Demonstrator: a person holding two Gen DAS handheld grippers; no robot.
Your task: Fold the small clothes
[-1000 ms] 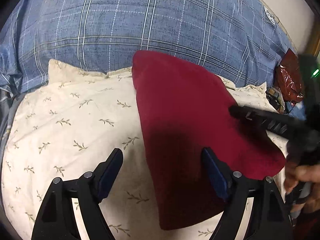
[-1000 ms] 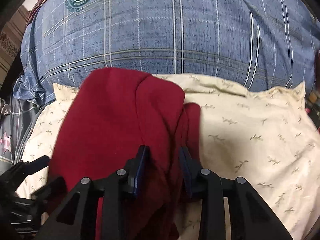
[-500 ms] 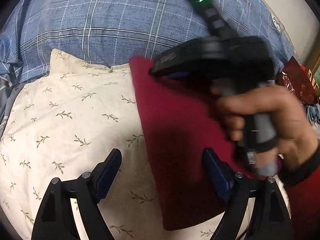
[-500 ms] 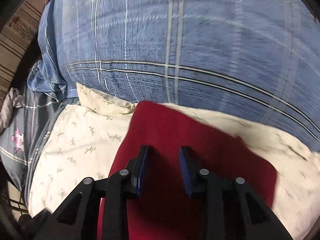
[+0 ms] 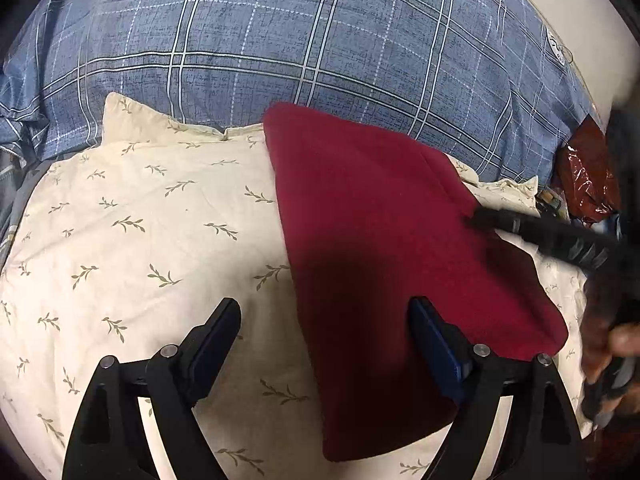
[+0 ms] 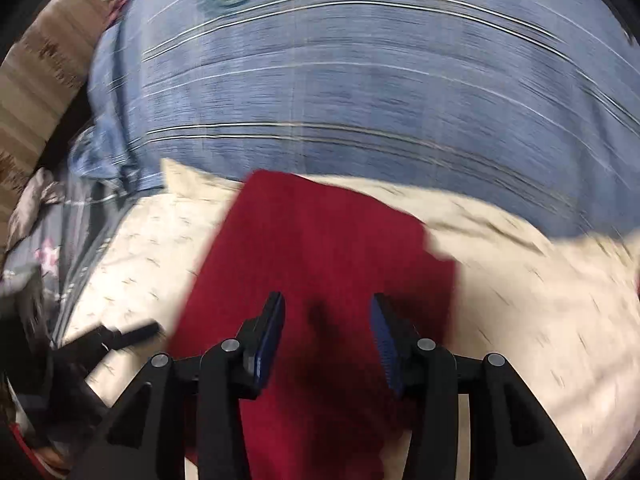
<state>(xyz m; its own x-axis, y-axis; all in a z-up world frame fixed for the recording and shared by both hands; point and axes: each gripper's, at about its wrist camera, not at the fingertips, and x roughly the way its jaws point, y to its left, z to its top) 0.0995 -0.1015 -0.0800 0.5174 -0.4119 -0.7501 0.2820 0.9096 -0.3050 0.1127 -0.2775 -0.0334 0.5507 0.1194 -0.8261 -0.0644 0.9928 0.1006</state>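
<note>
Lying flat on the cream pillow (image 5: 132,240), the folded red cloth (image 5: 380,248) ran from the pillow's far edge, by the blue plaid cover (image 5: 320,40), down toward the cameras. The left gripper (image 5: 324,332) hung over the cloth's left edge with its jaws spread wide and released: the left finger stood above bare pillow, the right finger above the cloth, and nothing was clamped between them. The right gripper (image 6: 326,328) pointed down over the near half of the cloth; its jaws had just been opening, and the cloth lay under the gap, not pinched by the pads. That view was blurred. In the left view the right gripper (image 5: 480,214) reached in from the right, its tip at the cloth's right edge; whether it touched could not be told.
</note>
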